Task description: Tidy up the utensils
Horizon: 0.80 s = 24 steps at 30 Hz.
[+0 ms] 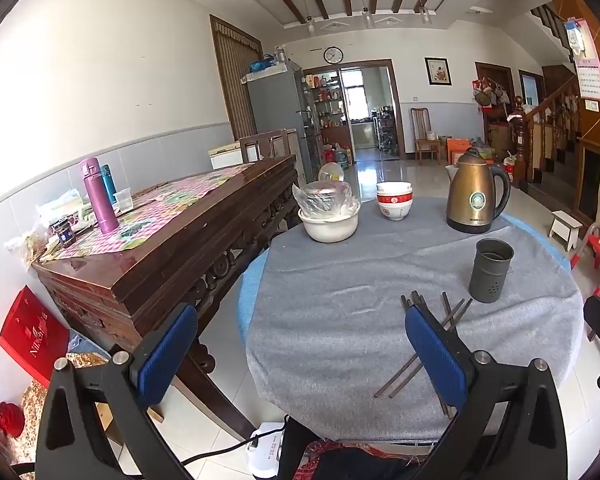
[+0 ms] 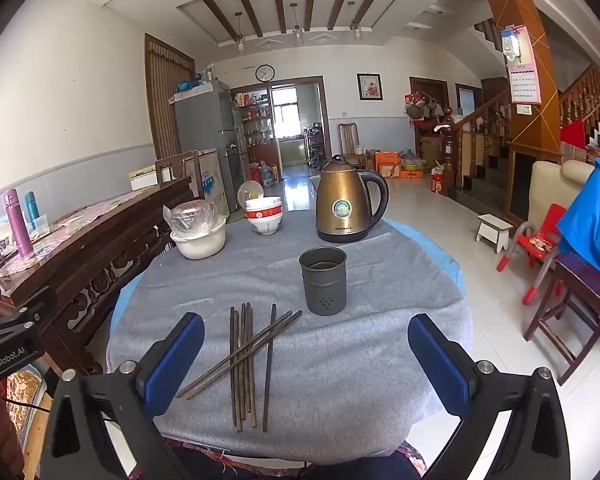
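Several dark chopsticks point(image 2: 246, 356) lie in a loose crossed pile on the grey cloth of the round table point(image 2: 340, 380), near its front edge. A dark grey metal utensil holder point(image 2: 324, 286) stands upright and empty just behind them to the right. My right gripper point(image 2: 306, 360) is open and empty, held above the table's front edge with the chopsticks between its blue pads. My left gripper point(image 1: 302, 354) is open and empty at the table's left front; its right pad hides part of the chopsticks point(image 1: 448, 322). The holder point(image 1: 490, 270) stands beyond.
A bronze kettle point(image 2: 346, 208), stacked red-and-white bowls point(image 2: 264, 214) and a white bowl holding a plastic-wrapped dish point(image 2: 198, 232) stand at the table's far side. A dark wooden sideboard point(image 1: 172, 248) with bottles runs along the left. A wooden chair point(image 2: 576, 308) stands at the right.
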Tool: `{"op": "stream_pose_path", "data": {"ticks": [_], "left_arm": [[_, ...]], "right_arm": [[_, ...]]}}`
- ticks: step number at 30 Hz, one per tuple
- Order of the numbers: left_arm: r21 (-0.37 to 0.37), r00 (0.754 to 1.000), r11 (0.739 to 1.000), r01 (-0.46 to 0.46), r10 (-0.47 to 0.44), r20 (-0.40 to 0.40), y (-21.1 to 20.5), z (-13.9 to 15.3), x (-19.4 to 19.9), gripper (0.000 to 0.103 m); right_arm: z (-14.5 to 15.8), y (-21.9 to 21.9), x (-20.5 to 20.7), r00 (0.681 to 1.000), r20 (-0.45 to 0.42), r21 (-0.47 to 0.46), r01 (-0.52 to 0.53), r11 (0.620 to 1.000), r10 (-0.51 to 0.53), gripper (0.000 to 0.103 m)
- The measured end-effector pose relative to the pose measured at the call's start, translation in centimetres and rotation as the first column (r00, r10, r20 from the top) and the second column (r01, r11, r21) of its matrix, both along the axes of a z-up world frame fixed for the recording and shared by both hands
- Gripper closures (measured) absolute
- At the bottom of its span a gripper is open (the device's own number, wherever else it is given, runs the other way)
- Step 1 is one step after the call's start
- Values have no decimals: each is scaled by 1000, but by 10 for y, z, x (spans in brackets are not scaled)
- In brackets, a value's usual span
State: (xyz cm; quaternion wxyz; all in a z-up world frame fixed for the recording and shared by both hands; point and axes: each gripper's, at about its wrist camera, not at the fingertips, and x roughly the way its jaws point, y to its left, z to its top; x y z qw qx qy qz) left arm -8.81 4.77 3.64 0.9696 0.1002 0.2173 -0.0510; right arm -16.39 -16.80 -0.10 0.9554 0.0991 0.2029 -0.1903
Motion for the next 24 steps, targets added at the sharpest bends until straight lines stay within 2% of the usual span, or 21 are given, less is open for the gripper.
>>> {"op": "stream_pose_path", "data": {"ticks": [24], "left_arm": [[8,1000,1000,-2,2,-10,3,-2,0,0]], "right_arm": [[-1,2,1,1000,4,18,-7,1000,7,0]]}}
